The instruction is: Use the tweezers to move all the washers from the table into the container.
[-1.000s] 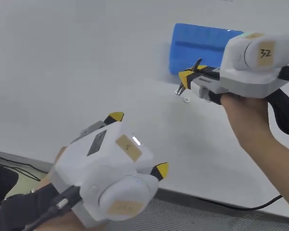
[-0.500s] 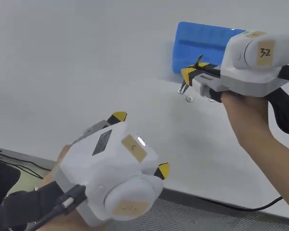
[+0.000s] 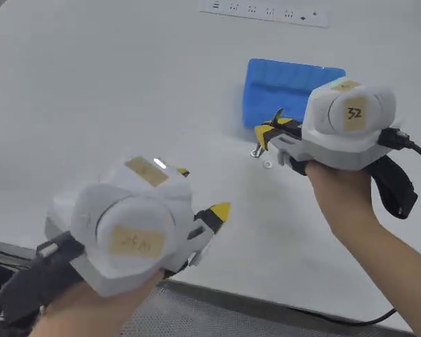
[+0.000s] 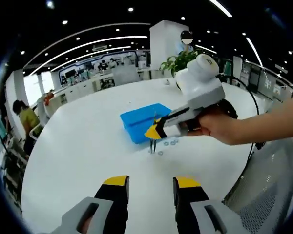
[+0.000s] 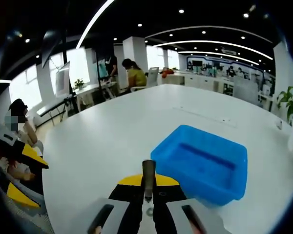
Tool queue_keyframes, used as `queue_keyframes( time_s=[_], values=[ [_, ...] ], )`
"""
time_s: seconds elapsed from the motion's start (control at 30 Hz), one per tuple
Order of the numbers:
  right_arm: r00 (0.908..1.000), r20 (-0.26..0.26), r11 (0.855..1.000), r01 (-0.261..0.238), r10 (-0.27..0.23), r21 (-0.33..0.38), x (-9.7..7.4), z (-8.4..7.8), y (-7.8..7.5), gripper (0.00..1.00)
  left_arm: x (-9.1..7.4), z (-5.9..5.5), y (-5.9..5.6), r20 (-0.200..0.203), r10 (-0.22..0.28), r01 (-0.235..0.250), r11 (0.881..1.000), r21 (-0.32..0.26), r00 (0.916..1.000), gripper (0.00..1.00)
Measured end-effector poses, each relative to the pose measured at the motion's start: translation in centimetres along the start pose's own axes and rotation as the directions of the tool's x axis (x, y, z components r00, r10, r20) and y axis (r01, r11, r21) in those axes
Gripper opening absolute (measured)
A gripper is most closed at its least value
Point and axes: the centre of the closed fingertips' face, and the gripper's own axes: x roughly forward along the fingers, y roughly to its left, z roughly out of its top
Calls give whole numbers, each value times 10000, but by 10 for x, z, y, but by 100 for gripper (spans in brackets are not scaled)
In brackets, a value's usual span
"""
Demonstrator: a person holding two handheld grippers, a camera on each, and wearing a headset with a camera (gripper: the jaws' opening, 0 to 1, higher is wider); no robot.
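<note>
Looking down at the white table (image 3: 126, 84), the right hand-held gripper (image 3: 268, 130) is out around 1 o'clock, held up in a person's hand (image 3: 337, 189) and clenched on a pair of tweezers (image 3: 257, 149). The tweezers tilt down toward the table, with the tips right by the washers (image 4: 172, 142), which lie loose on the table just in front of the blue container (image 3: 291, 84).

From the left gripper view I can make out a few of them at about 12 o'clock from that gripper's jaws. They're close together and near the container's front wall, but apart from it. Can't tell if the tweezer tips have one pinched, it's too small to make out.

The container sits open-topped at roughly 1 o'clock in the head view. In the right gripper view it's at 2 o'clock from the tweezers, just beyond them.

The left hand-held gripper (image 4: 151, 184) is down at 7 o'clock in the head view, by the table's near edge and well apart from the washers and the container. Its jaws are released, with a gap between them and nothing in it.

A white power strip (image 3: 266, 12) lies along the far side of the table at 12 o'clock, and a potted plant (image 4: 183, 61) stands past the table in the left gripper view.
</note>
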Motion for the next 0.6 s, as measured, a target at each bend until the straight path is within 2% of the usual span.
queue_keyframes(
  time_s=[0.03,0.1,0.2,0.27,0.37,0.47,0.53,0.6],
  values=[
    [10000,6,10000,53,-53,-77,0,0,1,2,4,7,2,36,-59,59,10000,-23,10000,32],
    [9999,36,9998,106,-106,-137,-1,-1,2,2,16,30,2,579,-353,374,9987,-355,9977,30],
    [9999,15,9997,151,-151,-174,-2,-2,1,2,32,50,-4,899,-1224,1337,9821,-1330,9884,24],
    [9999,-13,9997,156,-156,-183,-2,-3,1,2,39,55,-2,826,-1209,1297,9853,-1113,9892,22],
    [9998,1,9997,200,-200,-150,-3,-4,1,2,56,63,-5,682,-1310,1329,9908,-244,9890,20],
    [9997,-2,9996,252,-252,-118,-3,-5,1,2,69,64,-11,451,-1660,1656,9861,139,9851,15],
    [9996,-33,9995,277,-278,-126,-3,-6,0,2,77,65,-13,273,-1705,1679,9826,800,9850,13],
    [9995,-41,9995,299,-300,-143,-2,-7,0,2,84,63,-17,33,-1829,1807,9738,1377,9831,11]
  ],
)
